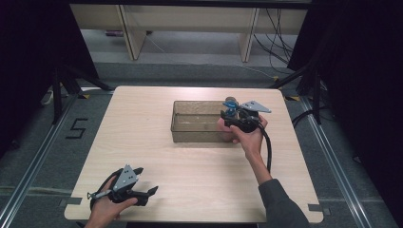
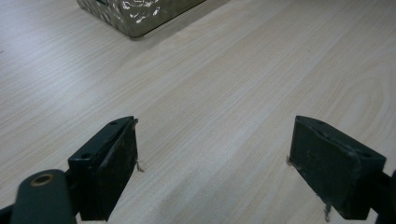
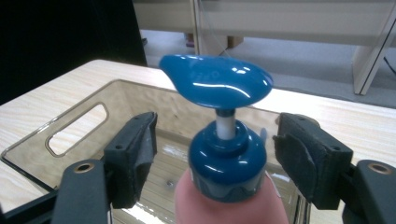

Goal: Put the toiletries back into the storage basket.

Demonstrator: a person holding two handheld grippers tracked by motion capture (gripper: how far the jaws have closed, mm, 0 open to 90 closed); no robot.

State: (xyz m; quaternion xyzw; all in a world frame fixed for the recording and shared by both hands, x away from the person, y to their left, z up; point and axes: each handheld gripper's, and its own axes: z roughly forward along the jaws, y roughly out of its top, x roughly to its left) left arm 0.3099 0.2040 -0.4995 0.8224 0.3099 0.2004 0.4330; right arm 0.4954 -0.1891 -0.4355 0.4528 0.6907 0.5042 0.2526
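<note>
A pink bottle (image 3: 224, 207) with a blue pump head (image 3: 217, 81) stands upright at the right end of a clear brownish bin (image 1: 197, 121). In the high view the pump head (image 1: 231, 105) pokes above the bin's rim. My right gripper (image 3: 217, 149) straddles the bottle's blue collar, and there is a gap between each pad and the collar, so it is open. In the high view, the right gripper (image 1: 228, 114) is at the bin's right wall. My left gripper (image 1: 147, 180) lies near the table's front left corner, open and with nothing between its jaws (image 2: 212, 154).
The bin (image 3: 74, 126) has a slot handle in its end wall, and one corner of the bin (image 2: 135, 14) appears at the top of the left gripper view. Bare wooden tabletop (image 1: 142, 133) lies between the two grippers. Dark stands and cables flank the table.
</note>
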